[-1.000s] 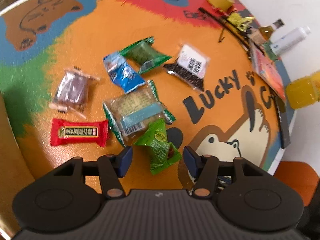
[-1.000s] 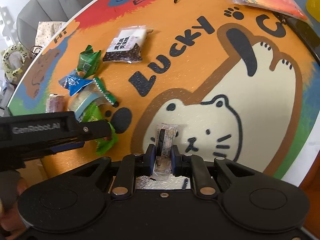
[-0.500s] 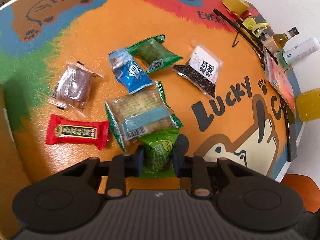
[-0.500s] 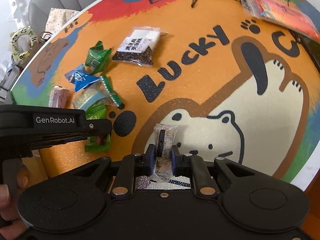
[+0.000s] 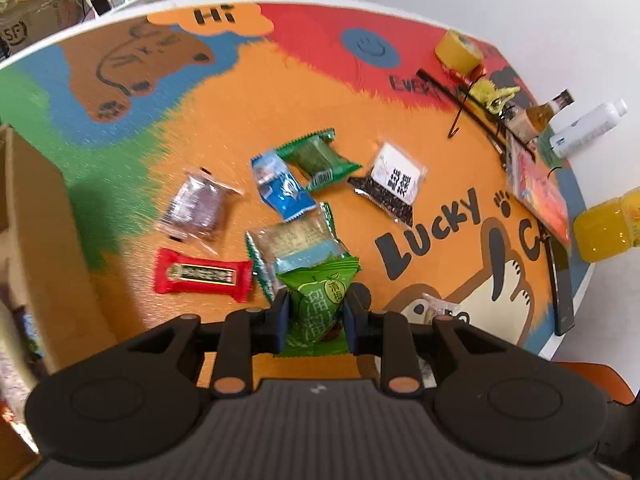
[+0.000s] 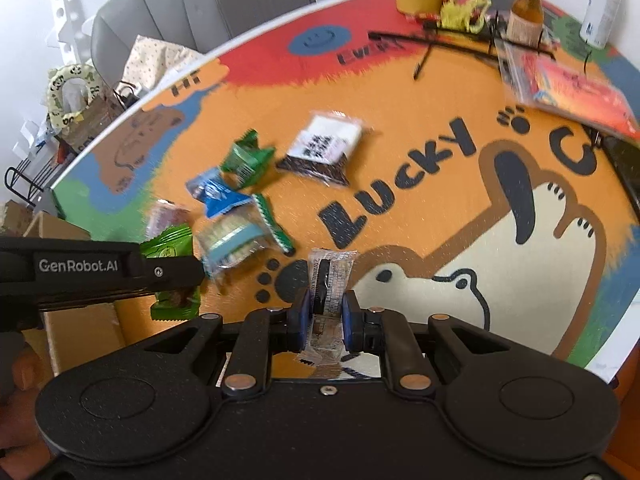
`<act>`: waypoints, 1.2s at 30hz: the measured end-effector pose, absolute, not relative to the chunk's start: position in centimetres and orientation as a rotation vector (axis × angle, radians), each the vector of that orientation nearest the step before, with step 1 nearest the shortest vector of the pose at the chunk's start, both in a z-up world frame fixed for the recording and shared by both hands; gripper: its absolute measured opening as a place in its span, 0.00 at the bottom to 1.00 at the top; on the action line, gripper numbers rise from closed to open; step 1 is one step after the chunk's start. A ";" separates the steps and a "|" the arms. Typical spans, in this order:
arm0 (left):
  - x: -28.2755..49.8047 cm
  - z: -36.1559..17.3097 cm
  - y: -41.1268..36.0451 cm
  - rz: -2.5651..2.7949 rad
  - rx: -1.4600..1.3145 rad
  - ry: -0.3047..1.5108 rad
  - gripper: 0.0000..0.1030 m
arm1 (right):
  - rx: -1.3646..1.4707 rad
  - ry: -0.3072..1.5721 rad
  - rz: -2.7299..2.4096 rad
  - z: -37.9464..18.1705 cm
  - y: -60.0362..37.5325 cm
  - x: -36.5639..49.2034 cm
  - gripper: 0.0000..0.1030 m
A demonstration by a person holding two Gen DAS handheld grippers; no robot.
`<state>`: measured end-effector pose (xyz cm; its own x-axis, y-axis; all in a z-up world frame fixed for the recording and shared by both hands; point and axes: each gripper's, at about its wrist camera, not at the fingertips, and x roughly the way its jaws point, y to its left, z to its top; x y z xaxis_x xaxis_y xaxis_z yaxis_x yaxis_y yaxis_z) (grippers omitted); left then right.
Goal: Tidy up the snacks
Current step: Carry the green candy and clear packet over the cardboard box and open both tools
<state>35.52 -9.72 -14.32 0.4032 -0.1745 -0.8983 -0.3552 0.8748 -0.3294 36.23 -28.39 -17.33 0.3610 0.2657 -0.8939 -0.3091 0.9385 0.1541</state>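
My left gripper point(image 5: 315, 312) is shut on a light green plum snack packet point(image 5: 318, 300), lifted just off the colourful round table point(image 5: 224, 136). From the right wrist view the same left gripper point(image 6: 176, 276) shows at the left with the green packet point(image 6: 170, 246) in it. My right gripper point(image 6: 325, 314) is shut on a small clear wrapped snack point(image 6: 330, 280), held above the table. Loose on the table lie a red bar point(image 5: 202, 275), a purple packet point(image 5: 196, 208), a blue packet point(image 5: 282, 188), a dark green packet point(image 5: 320, 158), a biscuit pack point(image 5: 292, 244) and a black-and-white pack point(image 5: 390, 184).
A cardboard box point(image 5: 28, 216) stands at the left edge of the table. At the far right are a yellow tape roll point(image 5: 458, 52), a brown bottle point(image 5: 546, 112), a white bottle point(image 5: 586, 128), an orange juice bottle point(image 5: 608, 228), a red-orange bag point(image 5: 538, 196) and a black hanger point(image 5: 468, 100).
My left gripper closed on the light green packet and lifted it off the table. My right gripper, still holding the clear snack, rose too and rolled slightly.
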 end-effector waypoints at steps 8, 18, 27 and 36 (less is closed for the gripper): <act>31.9 -11.2 -7.1 0.109 -0.530 1.101 0.25 | -0.035 1.058 0.360 -13.7 -26.2 33.3 0.15; 27.3 -8.4 -3.0 0.115 -0.531 1.045 0.25 | -0.050 0.986 0.394 -11.0 -22.7 29.4 0.15; 24.2 -6.7 0.5 0.161 -0.551 0.998 0.25 | -0.071 0.963 0.458 -10.1 -19.1 26.8 0.15; 21.4 -5.9 4.3 0.252 -0.598 0.964 0.25 | -0.092 0.951 0.541 -9.8 -15.8 25.5 0.15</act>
